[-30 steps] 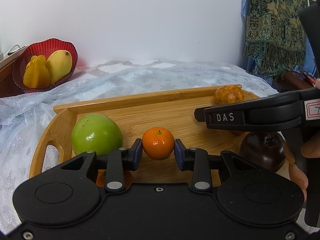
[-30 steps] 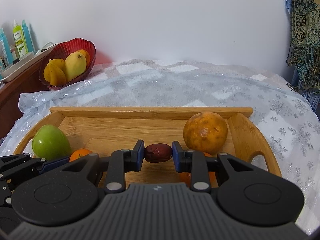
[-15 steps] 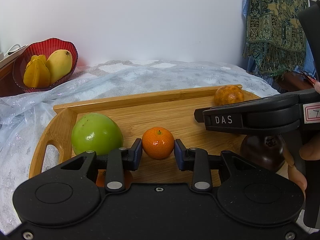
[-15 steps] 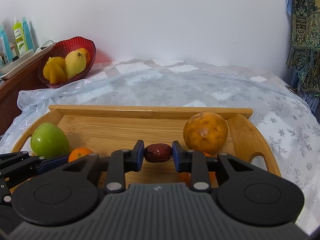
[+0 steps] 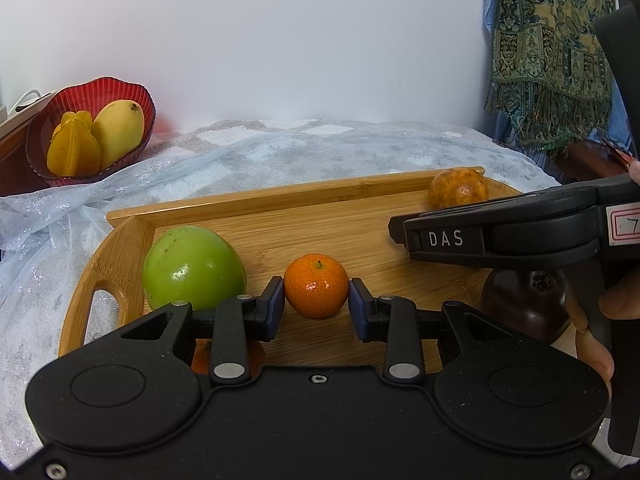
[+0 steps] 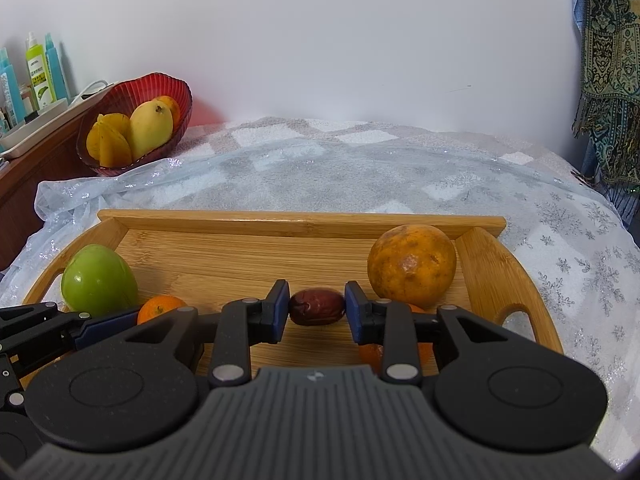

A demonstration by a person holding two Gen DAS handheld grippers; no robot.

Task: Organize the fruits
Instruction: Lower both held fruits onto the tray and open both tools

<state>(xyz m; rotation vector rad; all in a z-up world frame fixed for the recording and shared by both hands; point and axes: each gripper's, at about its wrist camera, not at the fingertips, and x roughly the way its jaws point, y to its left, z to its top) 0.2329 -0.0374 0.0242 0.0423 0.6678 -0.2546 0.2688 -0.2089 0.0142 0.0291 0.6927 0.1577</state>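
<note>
Low centre of the right wrist view, the right gripper (image 6: 316,307), jaws just opening, brackets the dark red oblong jujube (image 6: 317,306) lying crosswise on the wooden tray (image 6: 304,222). The left gripper (image 5: 316,304) pinches the small orange mandarin (image 5: 316,291).

Two hand-held grippers, wrist views.
The left gripper (image 5: 316,304) has a speckled matte-black body with two round raised discs, silver rivets on its finger links, small screws at the lower corners and blue pads (image 5: 276,307). The right gripper (image 6: 317,307) is alike but carries a grey ribbed centre panel with a small emblem. Its side, in the left view, bears white "DAS" lettering and a red-framed white label (image 5: 624,231) marked with a digit.
</note>
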